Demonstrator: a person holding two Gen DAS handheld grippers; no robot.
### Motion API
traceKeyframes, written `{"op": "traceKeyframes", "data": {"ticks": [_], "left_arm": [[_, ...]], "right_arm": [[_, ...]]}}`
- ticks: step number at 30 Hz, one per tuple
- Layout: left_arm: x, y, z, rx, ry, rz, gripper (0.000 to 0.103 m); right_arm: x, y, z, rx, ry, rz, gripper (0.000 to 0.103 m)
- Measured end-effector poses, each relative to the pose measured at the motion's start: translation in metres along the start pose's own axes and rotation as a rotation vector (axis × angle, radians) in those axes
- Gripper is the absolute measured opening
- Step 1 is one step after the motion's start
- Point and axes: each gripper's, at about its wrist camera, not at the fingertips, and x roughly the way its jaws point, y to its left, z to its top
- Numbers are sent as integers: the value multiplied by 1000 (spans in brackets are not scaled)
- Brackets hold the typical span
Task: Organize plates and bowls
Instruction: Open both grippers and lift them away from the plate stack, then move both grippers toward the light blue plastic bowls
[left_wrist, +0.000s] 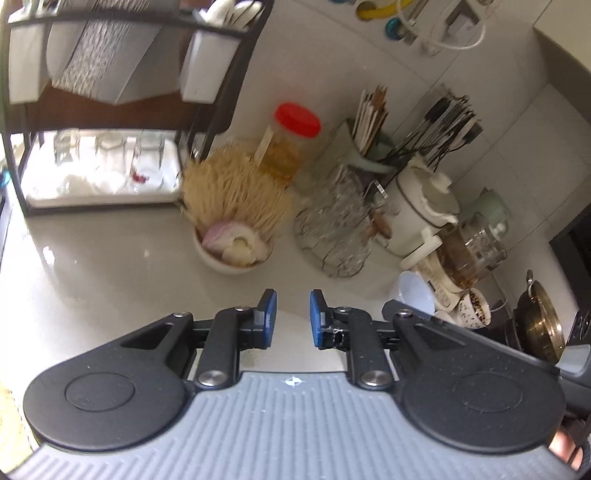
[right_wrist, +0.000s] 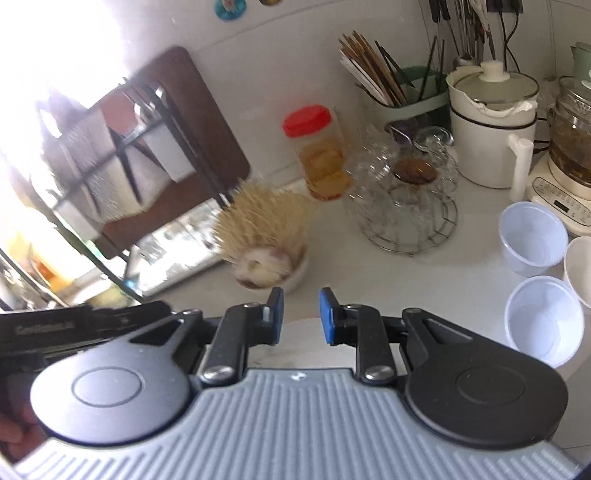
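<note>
My left gripper (left_wrist: 292, 308) hangs above the pale countertop (left_wrist: 92, 266), its blue pads a little apart with nothing between them. My right gripper (right_wrist: 301, 308) stands the same way, narrowly open and empty. Under it lies a white round dish (right_wrist: 299, 347), mostly hidden by the gripper body. A small white bowl (left_wrist: 232, 258) (right_wrist: 291, 280) with onion and garlic pieces sits ahead of both, beside a bundle of thin sticks. Plates (left_wrist: 92, 62) stand on edge in the black dish rack (left_wrist: 236, 85) at the upper left.
Behind the bowl stand a red-lidded jar (left_wrist: 291, 144) (right_wrist: 317, 155), glass cups on a wire stand (left_wrist: 332, 229) (right_wrist: 402, 206), a chopstick holder (right_wrist: 406, 92) and a white pot (right_wrist: 491, 122). Two plastic cups (right_wrist: 532, 236) stand at right. Glasses (left_wrist: 107, 158) fill the rack's lower tray.
</note>
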Motion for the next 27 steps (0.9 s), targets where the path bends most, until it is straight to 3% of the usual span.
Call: {"op": "traceKeyframes", "data": {"ticks": [7,16,27], "left_arm": [[-4,0,3,35,11,7,21],[-3,0,-1,82,22,3,21],[29,-38,-5,70,13,18,21]], "right_arm": [[-25,14,-4,-15,-56,-29,25],[-31,17,-15,-20,-45,-81,25],[-35,-36,1,-14,-56,-122,26]]}}
